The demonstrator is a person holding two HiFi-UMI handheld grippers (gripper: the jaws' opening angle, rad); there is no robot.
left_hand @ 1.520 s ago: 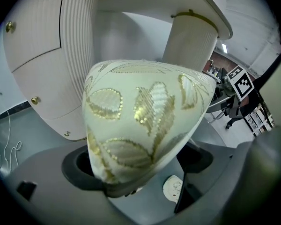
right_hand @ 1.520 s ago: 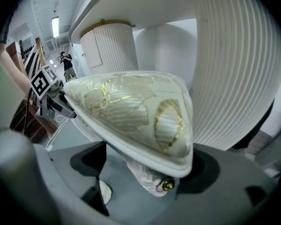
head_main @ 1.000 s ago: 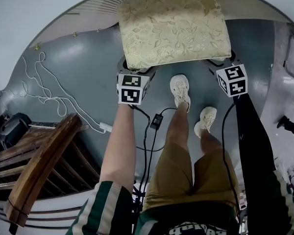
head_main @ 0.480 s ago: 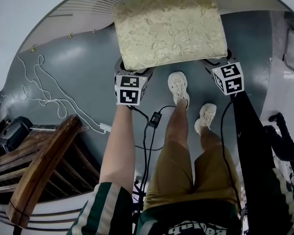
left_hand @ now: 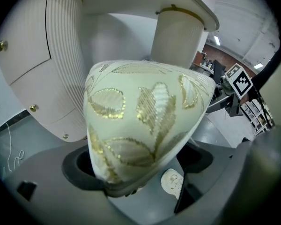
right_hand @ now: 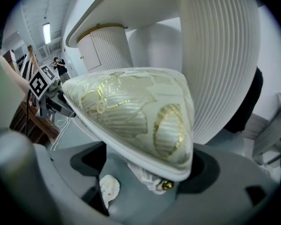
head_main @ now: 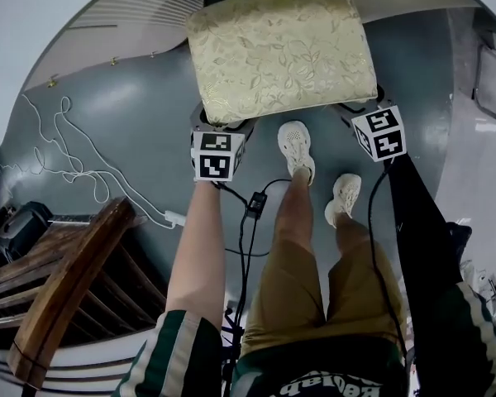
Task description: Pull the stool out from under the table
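The white table (head_main: pixel 33 40) is meeting the brocade-cushioned stool (head_main: pixel 277 52) only along its far edge at 12 o'clock, and most of the seat is showing clear over the grey floor (head_main: pixel 124 122). The left gripper (head_main: pixel 221 124) and right gripper (head_main: pixel 357 110) are each clamping a near seat corner. Drawing both evenly toward 6 o'clock looks soundest, though the person's shoes (head_main: pixel 296 147) and a cable (head_main: pixel 255 203) are crowding that path.

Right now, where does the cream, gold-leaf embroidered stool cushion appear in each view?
Head view: cream, gold-leaf embroidered stool cushion, top centre.
Left gripper view: cushion corner fills the centre, between the jaws.
Right gripper view: cushion corner fills the centre, between the jaws.
Shared landmark: white perforated shoe, just below the cushion in every view.
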